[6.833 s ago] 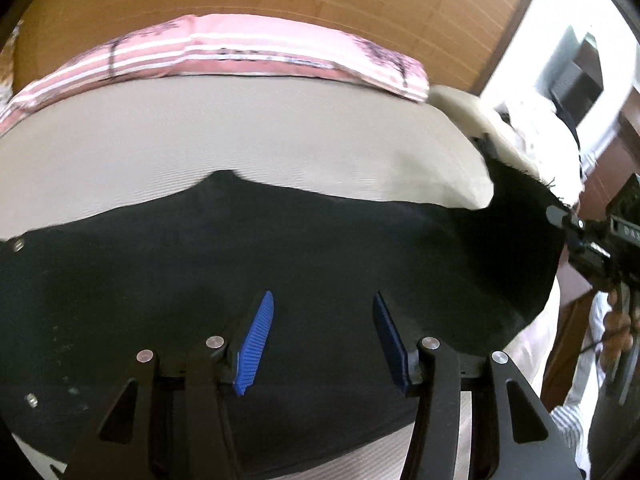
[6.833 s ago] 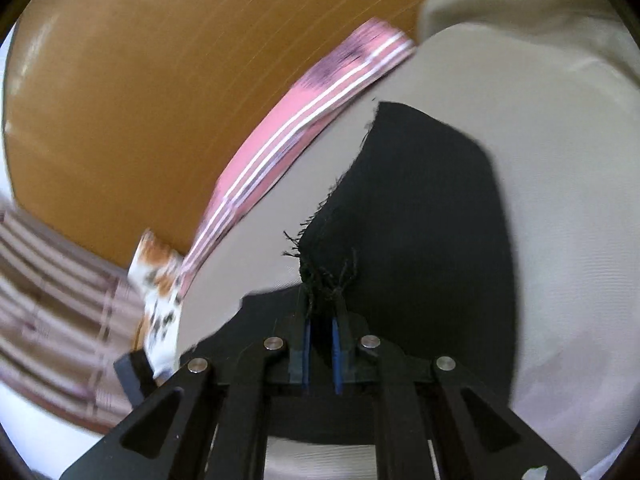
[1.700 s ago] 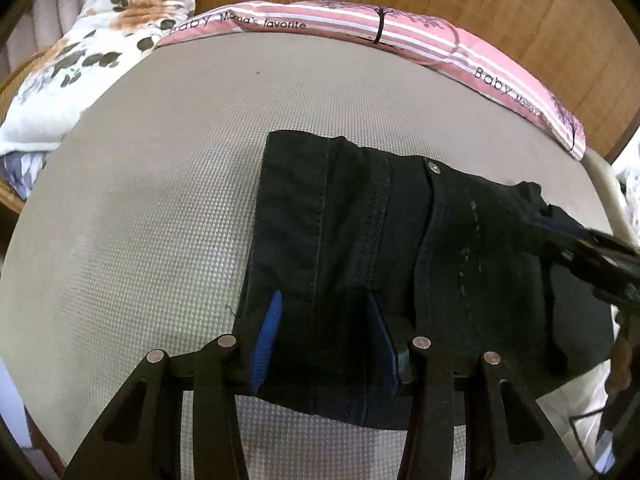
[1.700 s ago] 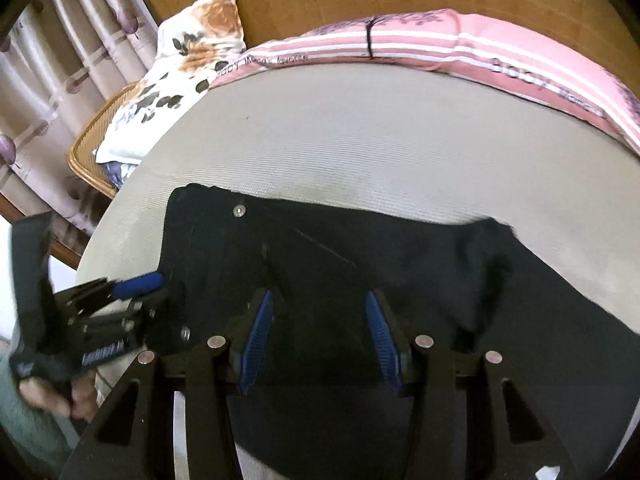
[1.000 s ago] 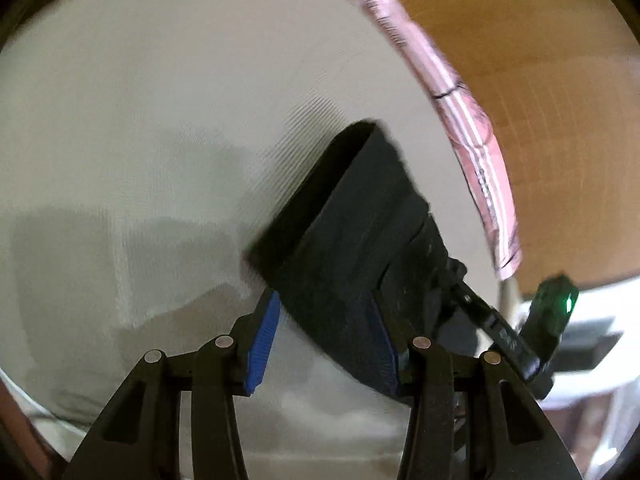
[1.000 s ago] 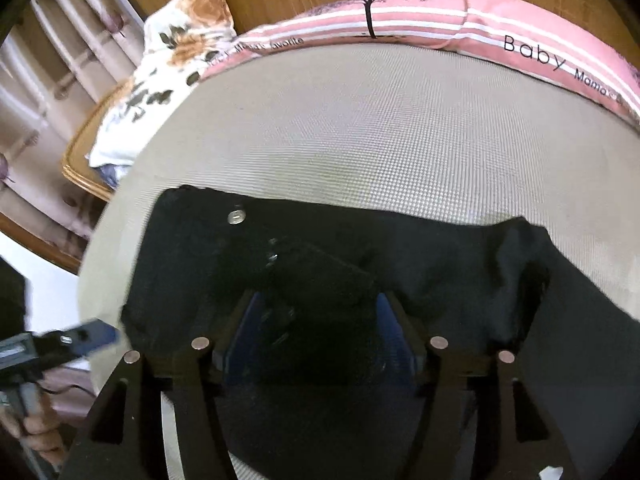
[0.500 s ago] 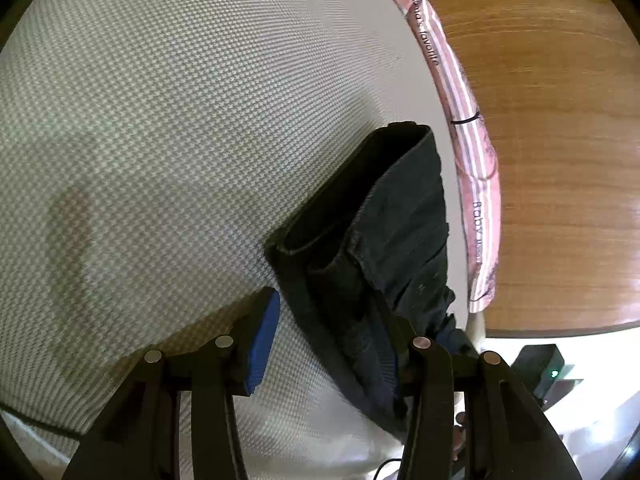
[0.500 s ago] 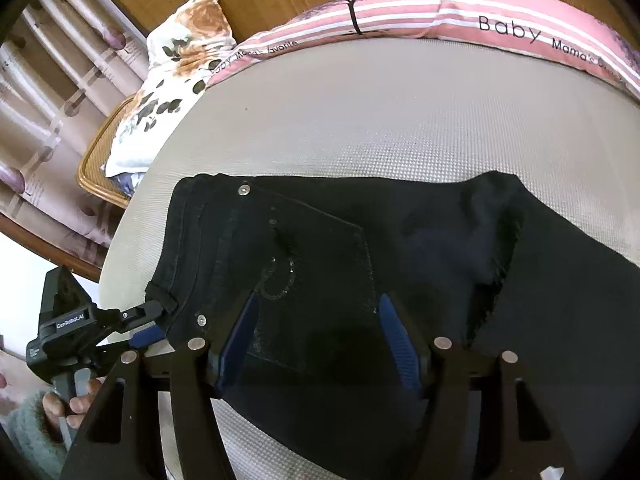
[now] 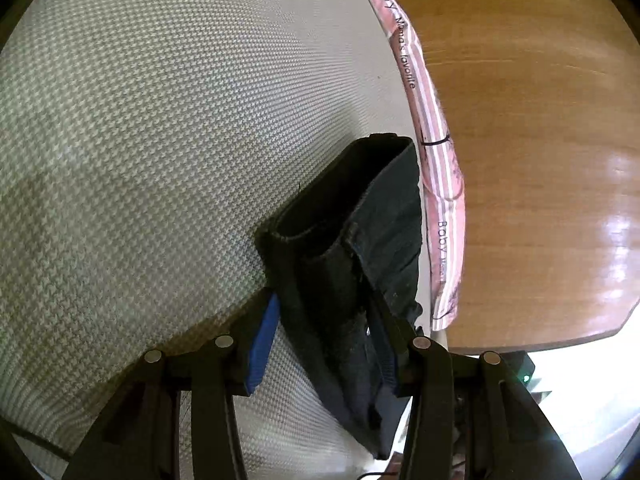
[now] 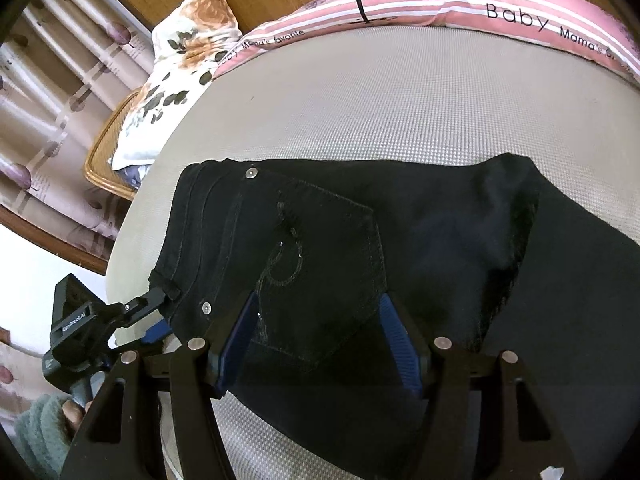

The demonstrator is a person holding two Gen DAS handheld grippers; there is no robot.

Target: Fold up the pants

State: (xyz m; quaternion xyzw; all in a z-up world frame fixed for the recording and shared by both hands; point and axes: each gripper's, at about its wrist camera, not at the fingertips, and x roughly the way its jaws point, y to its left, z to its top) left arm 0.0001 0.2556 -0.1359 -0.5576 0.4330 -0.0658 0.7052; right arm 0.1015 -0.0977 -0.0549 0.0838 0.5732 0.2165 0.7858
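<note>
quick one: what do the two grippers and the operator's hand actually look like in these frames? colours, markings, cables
Both grippers, left gripper and right gripper, are matte black linkage frames with triangular cut-outs and silver pivot screws. The fingers carry ribbed blue pads. Seen from the right wrist view, the left unit's black body bears small white lettering, too small to read. A fuzzy grey-green sleeve covers the wrist. A thin black cable trails below.

Left gripper (image 9: 324, 344) with black angular frame, silver screws, ribbed blue pads, right gripper (image 10: 320, 340) the same, fuzzy pale green sleeve (image 10: 38, 428), bare fingers (image 10: 74, 410)
</note>
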